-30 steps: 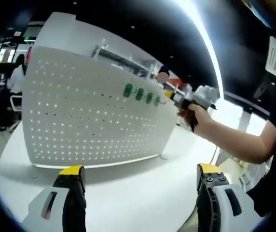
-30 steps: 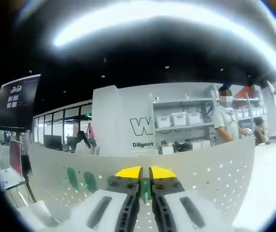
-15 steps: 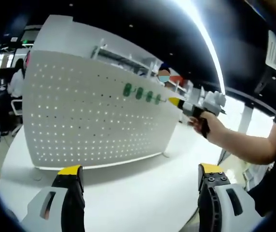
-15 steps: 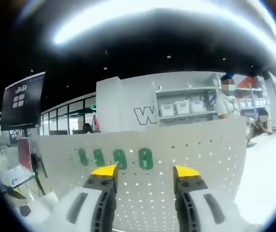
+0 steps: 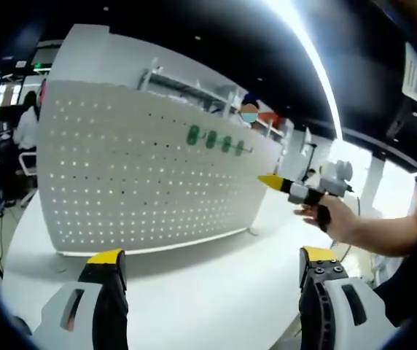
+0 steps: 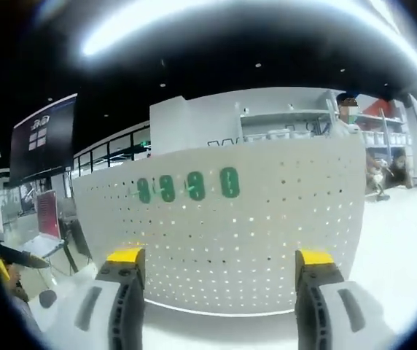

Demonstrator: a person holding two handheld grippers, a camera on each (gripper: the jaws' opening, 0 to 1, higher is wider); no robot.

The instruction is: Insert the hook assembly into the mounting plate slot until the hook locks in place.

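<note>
Hooks (image 6: 189,185), four green ones, are now sitting in a row near the top edge of the white pegboard (image 6: 267,240) standing on the white table (image 5: 216,284), the last one toward the board's right edge. Having let go of that last hook, the right gripper (image 6: 221,257) is backing away, its yellow-tipped jaws spread wide and holding nothing. In the left gripper view it is hanging off the board's right end. The left gripper (image 5: 212,255) is hovering low near the table's front edge, wide open and empty. The insertion looks finished, though whether the hook has locked cannot be told.
</note>
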